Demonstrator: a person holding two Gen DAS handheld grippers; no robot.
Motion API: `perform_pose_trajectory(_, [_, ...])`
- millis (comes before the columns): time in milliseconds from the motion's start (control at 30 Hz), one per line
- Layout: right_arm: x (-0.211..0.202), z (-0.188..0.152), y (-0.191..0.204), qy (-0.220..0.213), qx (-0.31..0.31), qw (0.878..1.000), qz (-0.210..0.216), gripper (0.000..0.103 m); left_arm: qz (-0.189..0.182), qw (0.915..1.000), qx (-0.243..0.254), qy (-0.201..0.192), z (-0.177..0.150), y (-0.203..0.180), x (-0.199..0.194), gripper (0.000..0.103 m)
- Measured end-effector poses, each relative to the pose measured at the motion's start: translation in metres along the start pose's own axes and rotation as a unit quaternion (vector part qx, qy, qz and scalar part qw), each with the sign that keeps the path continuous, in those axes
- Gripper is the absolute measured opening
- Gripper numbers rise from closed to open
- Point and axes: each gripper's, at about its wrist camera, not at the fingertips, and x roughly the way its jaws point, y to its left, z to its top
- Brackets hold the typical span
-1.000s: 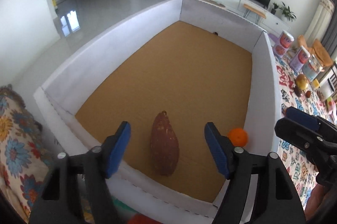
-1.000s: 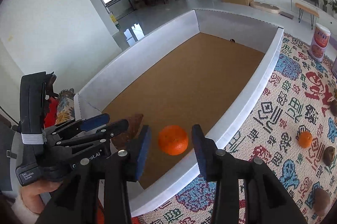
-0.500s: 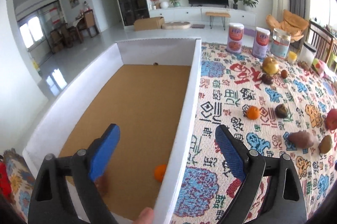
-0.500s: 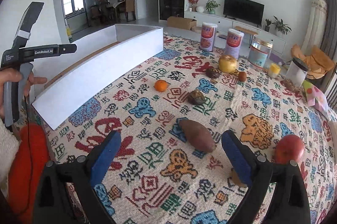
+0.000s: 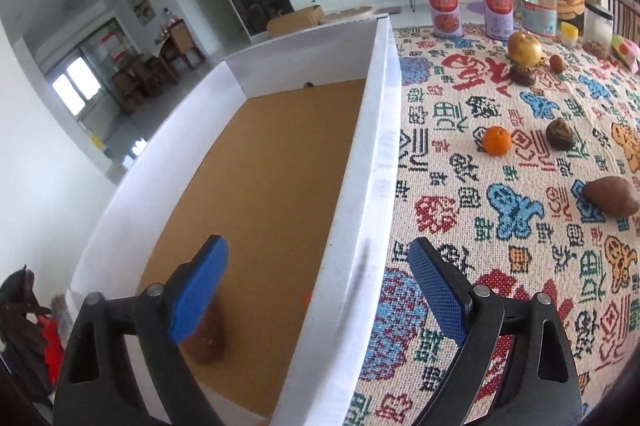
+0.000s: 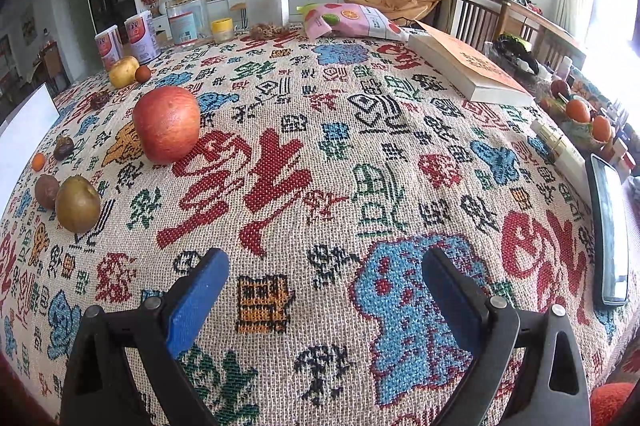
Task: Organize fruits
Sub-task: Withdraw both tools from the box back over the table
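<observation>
My left gripper (image 5: 316,254) is open and straddles the right wall of the white box (image 5: 372,186). Inside the box a sweet potato (image 5: 206,340) lies half hidden behind the left finger, and a sliver of an orange (image 5: 306,300) shows by the wall. On the cloth outside lie an orange (image 5: 497,141), a dark fruit (image 5: 561,134) and another sweet potato (image 5: 610,196). My right gripper (image 6: 325,262) is open over bare patterned cloth with nothing between its fingers. A red apple (image 6: 166,124) and a brown-green fruit (image 6: 77,204) lie up to its left.
Two cans (image 5: 446,8) and a jar stand at the table's far edge beside a yellow fruit (image 5: 525,48). A book (image 6: 468,70), a snack bag (image 6: 348,20) and a phone (image 6: 608,230) lie toward the right. A bowl of fruit (image 6: 584,118) sits beyond the right edge.
The right gripper opened wide, left the orange in the box and swept right across the table. The left gripper swung right from over the sweet potato to the box's right wall.
</observation>
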Motion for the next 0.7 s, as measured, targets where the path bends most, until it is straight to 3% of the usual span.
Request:
perform_pose_trajectory(233, [0.016, -0.011, 0.014, 0.025, -0.035, 0.999, -0.02, 0.097, -0.015, 0.9996, -0.025, 0.003, -0.007, -0.006, -0.016, 0.095])
perform_pose_trajectory(367, [0.017, -0.012, 0.018, 0.019, -0.037, 0.999, -0.024, 0.1, -0.007, 0.9997, -0.021, 0.006, -0.008, -0.009, -0.014, 0.096])
perform_pose_trajectory(467, [0.019, -0.013, 0.016, 0.019, -0.031, 0.999, -0.025, 0.102, -0.02, 0.9993, -0.031, 0.0, -0.006, -0.006, -0.017, 0.096])
perform_pose_trajectory(533, [0.02, -0.013, 0.013, 0.023, -0.022, 0.999, -0.017, 0.103, -0.016, 0.9986, -0.047, -0.02, -0.004, -0.001, -0.025, 0.096])
perform_pose_trajectory(633, [0.023, -0.012, 0.008, 0.03, -0.006, 1.0, -0.001, 0.103, 0.021, 0.9948, -0.066, -0.075, -0.004, 0.0, -0.049, 0.097])
perform_pose_trajectory(700, [0.023, -0.012, 0.007, 0.032, -0.004, 0.999, 0.002, 0.103, 0.014, 0.9904, -0.073, -0.116, -0.004, -0.005, -0.069, 0.098])
